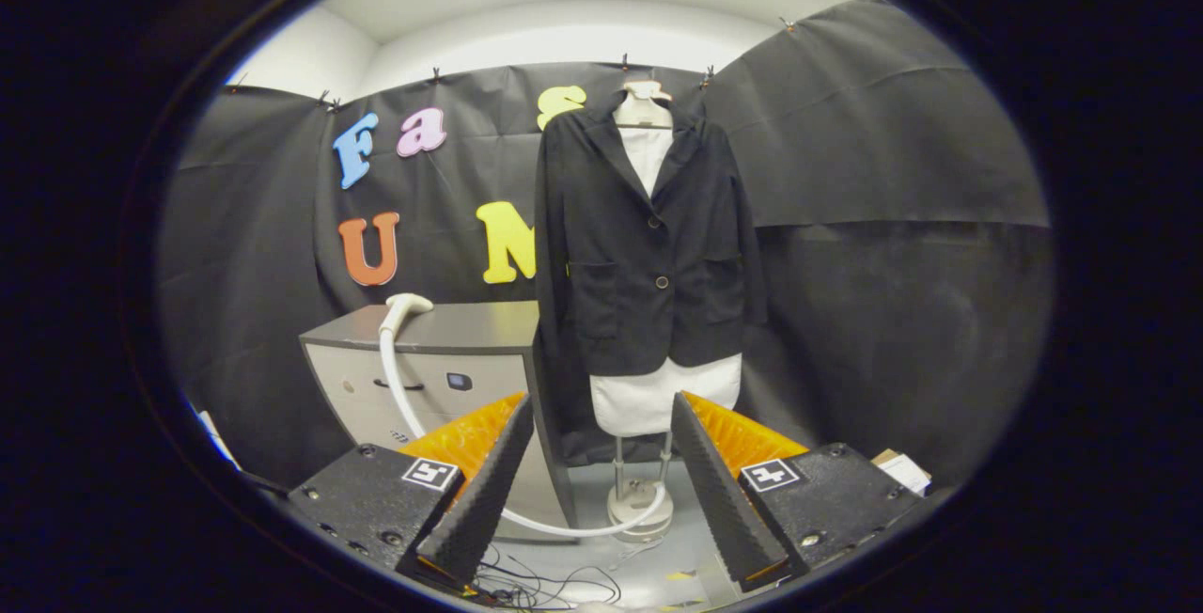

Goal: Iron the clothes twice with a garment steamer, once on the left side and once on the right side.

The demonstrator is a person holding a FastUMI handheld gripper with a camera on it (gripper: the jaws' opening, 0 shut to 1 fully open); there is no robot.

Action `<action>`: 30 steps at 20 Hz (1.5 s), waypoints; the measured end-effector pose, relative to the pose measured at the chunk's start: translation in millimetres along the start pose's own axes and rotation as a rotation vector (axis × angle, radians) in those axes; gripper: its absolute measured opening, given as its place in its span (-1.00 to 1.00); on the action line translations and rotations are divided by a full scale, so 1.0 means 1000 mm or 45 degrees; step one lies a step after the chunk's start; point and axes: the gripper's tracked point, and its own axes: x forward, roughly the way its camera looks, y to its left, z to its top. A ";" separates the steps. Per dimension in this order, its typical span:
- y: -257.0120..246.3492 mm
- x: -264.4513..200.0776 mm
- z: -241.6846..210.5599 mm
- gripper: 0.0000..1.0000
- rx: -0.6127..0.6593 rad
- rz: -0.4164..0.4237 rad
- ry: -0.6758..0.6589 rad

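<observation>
Tool [601, 463] fingers spread wide, nothing btwn them, well back from everything. White garment steamer head [404, 307] lies on top of the grey cabinet [470, 340], left of the fingers & beyond; its white hose [399, 397] drops down the cabinet front and loops across the floor to the stand base. Black buttoned blazer [648, 246] hangs on a white mannequin torso [658, 397], straight ahead. Risks: smooth rounded head may slip in the grip; slack hose could drag on the stand w/ any pull.
</observation>
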 end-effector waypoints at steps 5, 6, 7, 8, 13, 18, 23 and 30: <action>0.027 0.015 0.012 0.89 -0.016 0.044 0.000; 0.036 0.018 0.015 0.89 -0.020 0.072 0.004; 0.046 0.024 0.019 0.89 -0.025 0.094 0.007; 0.054 0.032 0.023 0.89 -0.028 0.105 0.011; 0.109 0.068 0.047 0.89 -0.056 0.237 0.014; 0.182 0.114 0.070 0.89 -0.105 0.387 0.038; 0.258 0.166 0.077 0.89 -0.182 0.530 0.101; 0.349 0.252 0.057 0.89 -0.271 0.645 0.247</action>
